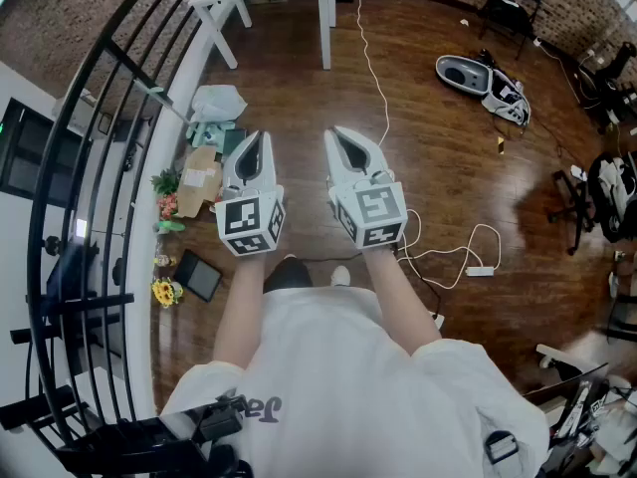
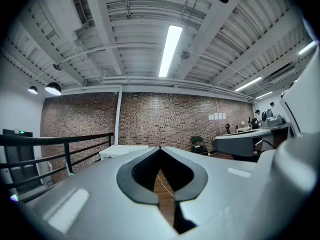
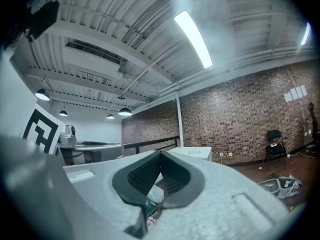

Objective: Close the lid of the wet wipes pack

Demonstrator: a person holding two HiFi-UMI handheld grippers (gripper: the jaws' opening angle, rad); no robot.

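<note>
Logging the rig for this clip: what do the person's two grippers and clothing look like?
The left gripper and right gripper are white moulded plastic shells. Each tapers to pointed tongs lined with dark grey pads, and the right one's pads look ribbed. Each carries a white cube printed with black square markers. The person wears a white short-sleeved shirt with dark lettering.

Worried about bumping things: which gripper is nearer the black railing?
The left gripper; the black railing curves past on its side, while the right gripper hangs over the wooden floor.
</note>
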